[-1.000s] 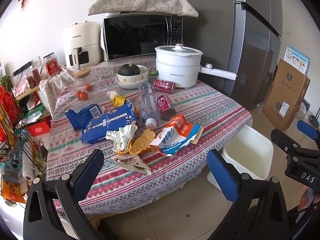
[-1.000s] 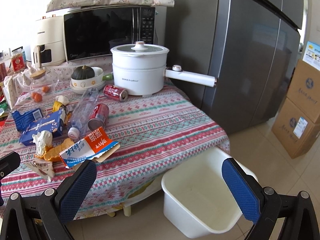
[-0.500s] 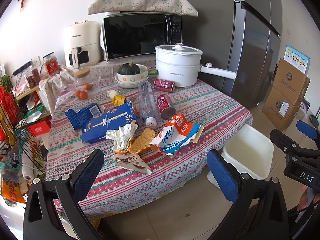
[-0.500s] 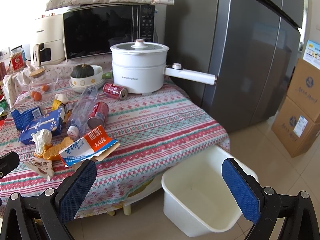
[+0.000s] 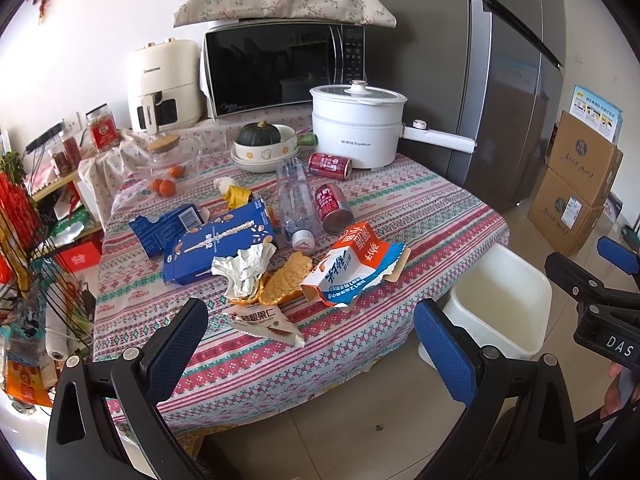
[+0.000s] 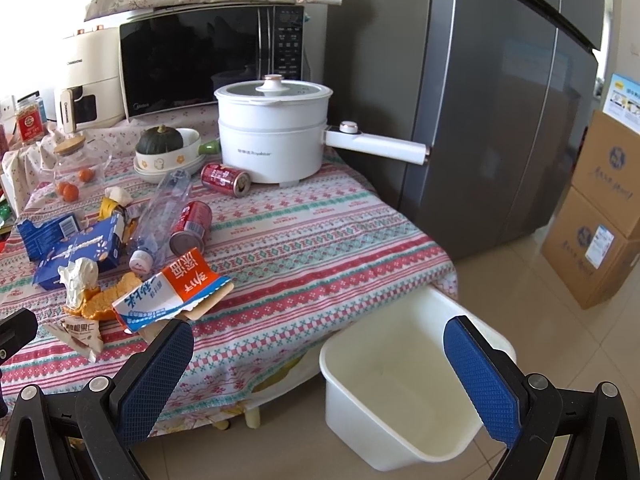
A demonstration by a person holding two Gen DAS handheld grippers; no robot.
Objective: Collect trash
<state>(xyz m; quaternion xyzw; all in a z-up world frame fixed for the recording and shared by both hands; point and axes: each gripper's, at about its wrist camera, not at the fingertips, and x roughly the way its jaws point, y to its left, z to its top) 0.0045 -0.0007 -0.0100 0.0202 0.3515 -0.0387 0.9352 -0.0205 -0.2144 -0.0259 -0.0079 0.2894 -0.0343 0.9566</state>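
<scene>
Trash lies on the patterned tablecloth (image 5: 420, 208): an orange and blue milk carton (image 5: 352, 268), a crumpled white wrapper (image 5: 244, 266), orange peel (image 5: 286, 280), a blue box (image 5: 220, 246), a clear bottle (image 5: 298, 204), two red cans (image 5: 333, 208) and a snack packet (image 5: 264, 322). The carton also shows in the right wrist view (image 6: 168, 290). A white bin (image 6: 400, 384) stands on the floor by the table. My left gripper (image 5: 310, 344) is open and empty, short of the table's front edge. My right gripper (image 6: 320, 372) is open and empty, above the bin's near side.
A white electric pot (image 5: 358, 126) with a long handle, a bowl with a squash (image 5: 264, 144), a microwave (image 5: 280, 68) and an air fryer (image 5: 164, 86) stand at the back. A grey fridge (image 6: 480, 100) is on the right, cardboard boxes (image 6: 600, 216) beyond. A wire rack (image 5: 24, 240) stands left.
Both grippers have edged slightly closer to the table. Nothing on the table has moved.
</scene>
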